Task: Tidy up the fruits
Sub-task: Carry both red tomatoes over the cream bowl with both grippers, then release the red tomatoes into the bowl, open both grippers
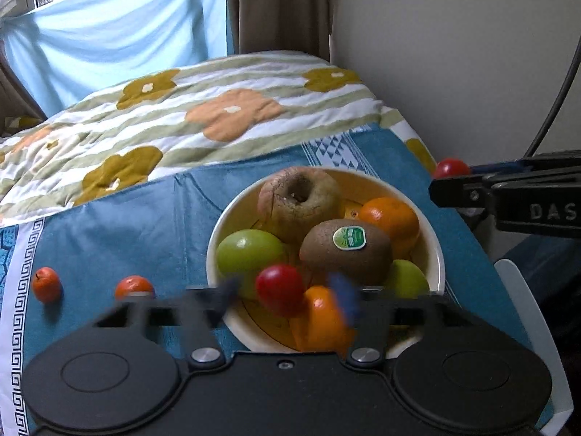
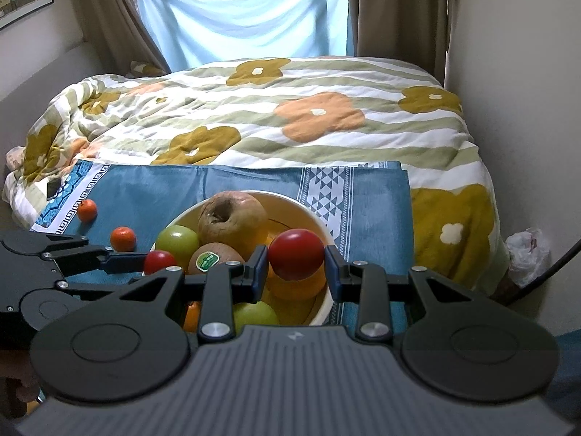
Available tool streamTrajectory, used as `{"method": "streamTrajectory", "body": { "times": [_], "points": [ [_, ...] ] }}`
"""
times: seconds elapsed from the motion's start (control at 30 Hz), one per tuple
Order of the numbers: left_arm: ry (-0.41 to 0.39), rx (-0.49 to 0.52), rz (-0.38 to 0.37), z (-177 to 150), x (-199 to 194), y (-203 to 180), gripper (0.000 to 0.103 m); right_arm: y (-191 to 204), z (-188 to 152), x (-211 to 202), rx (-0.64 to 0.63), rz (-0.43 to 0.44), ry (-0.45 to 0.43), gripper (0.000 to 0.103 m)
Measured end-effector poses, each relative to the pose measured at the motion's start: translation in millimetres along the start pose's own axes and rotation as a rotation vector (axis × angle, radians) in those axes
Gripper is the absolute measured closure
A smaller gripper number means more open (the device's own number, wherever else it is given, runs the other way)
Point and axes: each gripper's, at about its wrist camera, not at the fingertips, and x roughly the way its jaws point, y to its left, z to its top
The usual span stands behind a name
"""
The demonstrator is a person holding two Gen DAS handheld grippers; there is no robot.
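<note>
The right tongs (image 2: 296, 267) pinch a red fruit (image 2: 296, 254) between their blue pads, one pad on each side of it, and hold it above the bowl (image 2: 328, 232), over the orange at the bowl's near right. In the left wrist view the same tongs reach in from 3 o'clock with that fruit at their tip, past the bowl's rim.

The left tongs (image 1: 287, 290) stand spread, their fingers blurred. A second red fruit (image 1: 279, 289) sits in the gap between them, clear of both pads, over the bowl's near edge at 6 o'clock. In the right wrist view these tongs come in from 9 o'clock, with this fruit at the end of the one finger that shows there.

Inside the bowl, a kiwi (image 1: 345, 252) with a green sticker lies in the middle. A wrinkled brown apple (image 1: 297, 203) lies at 12 o'clock, a green fruit (image 1: 248, 250) at 9 o'clock, an orange (image 1: 394, 219) at 2 o'clock, another green fruit (image 1: 405, 278) at 4 o'clock, and an orange piece (image 1: 325, 319) at 6 o'clock, just beside the second red fruit.

The bowl rests on a blue cloth (image 1: 127, 218) spread over a bed with a flowered quilt (image 1: 218, 109). Two small oranges lie on the cloth at the bowl's 8 o'clock: one (image 1: 134, 287) near the left tongs, the other (image 1: 46, 284) further left.
</note>
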Motion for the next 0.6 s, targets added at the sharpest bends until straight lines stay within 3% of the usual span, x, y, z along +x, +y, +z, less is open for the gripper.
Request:
{"method": "streamTrajectory", "body": {
  "times": [0.03, 0.37, 0.6],
  "points": [
    [-0.013, 0.002, 0.004, -0.2, -1.6, -0.3, 0.013, -0.1, -0.1, 0.0, 0.001, 0.001, 0.001, 0.055],
    [-0.011, -0.013, 0.018, -3.4, -9.0, 11.8, 0.013, 5.8, 5.6, 9.3, -0.013, 0.013, -0.003, 0.055],
    [-0.033, -0.050, 0.046, -5.4, -24.6, 26.3, 0.013, 2.1, 25.7, 38.2, -0.023, 0.033, 0.003, 0.055]
  ]
}}
